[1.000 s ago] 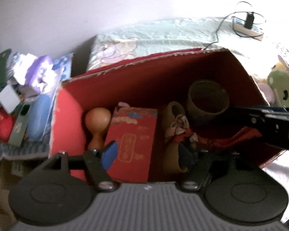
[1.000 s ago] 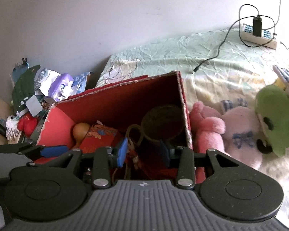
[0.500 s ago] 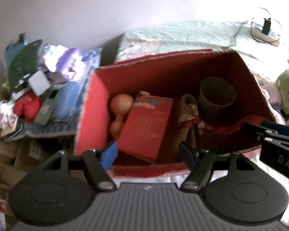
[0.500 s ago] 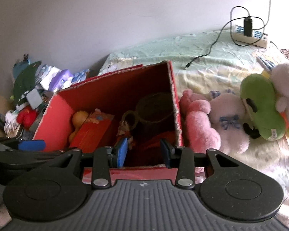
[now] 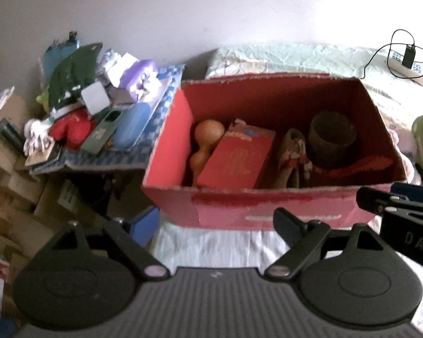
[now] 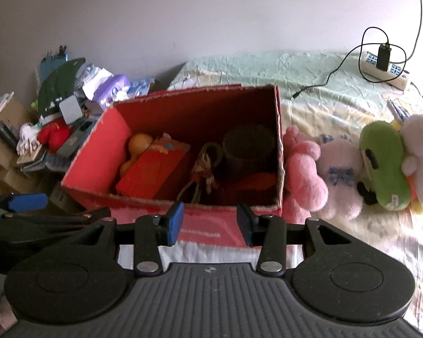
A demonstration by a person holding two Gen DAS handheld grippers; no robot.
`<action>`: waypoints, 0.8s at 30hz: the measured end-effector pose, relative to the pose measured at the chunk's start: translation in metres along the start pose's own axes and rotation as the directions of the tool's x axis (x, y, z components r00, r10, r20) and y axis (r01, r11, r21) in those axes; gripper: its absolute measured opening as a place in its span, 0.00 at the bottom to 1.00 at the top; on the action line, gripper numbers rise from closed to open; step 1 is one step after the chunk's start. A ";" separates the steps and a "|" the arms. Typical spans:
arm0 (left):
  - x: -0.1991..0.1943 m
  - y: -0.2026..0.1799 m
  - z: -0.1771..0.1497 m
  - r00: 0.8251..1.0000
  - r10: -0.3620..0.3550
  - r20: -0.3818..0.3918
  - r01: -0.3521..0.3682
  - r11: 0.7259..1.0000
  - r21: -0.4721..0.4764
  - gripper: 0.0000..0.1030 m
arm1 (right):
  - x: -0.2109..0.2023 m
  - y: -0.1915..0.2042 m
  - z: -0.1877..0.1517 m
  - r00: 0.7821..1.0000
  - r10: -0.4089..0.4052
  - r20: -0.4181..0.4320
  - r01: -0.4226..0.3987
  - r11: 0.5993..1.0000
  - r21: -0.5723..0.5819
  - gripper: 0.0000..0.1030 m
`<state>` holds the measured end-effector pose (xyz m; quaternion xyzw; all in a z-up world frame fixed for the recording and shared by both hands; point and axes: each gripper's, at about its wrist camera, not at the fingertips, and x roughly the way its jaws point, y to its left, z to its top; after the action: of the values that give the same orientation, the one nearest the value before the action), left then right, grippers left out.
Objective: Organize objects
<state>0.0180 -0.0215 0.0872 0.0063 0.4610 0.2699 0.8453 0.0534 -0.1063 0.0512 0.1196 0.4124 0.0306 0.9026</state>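
Red box (image 6: pixel 206 233) just beyond right fingers (image 6: pixel 173 222); nothing between them.

Red box (image 6: pixel 90 166) — green plush (image 6: pixel 383 166)

Box (image 6: pixel 203 235) was red cardboard with rough torn edges; bedsheet (image 6: pixel 239 67) wrinkled cloth; soft toys (image 6: pixel 304 180) fluffy plush.

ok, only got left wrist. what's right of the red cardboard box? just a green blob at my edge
Observer: A pink plush toy sits against the red cardboard box's right wall. Your blob is a green plush toy.
Operator: anything between those two?
Observer: A white plush toy with a blue bow.
Operator: right claw holding anything?
Observer: No. The right claw is opening, with nothing between its pads.
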 end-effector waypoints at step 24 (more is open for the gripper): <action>0.022 0.002 -0.037 0.986 -0.029 -0.164 0.015 0.996 -0.087 0.89 | 0.008 0.009 -0.027 0.992 -0.013 -0.124 0.009 0.999 -0.034 0.52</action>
<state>-0.0026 -0.0181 0.0500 -0.0575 0.5175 0.2796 0.8067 0.0385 -0.0911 0.0308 0.1002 0.4679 0.0400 0.8772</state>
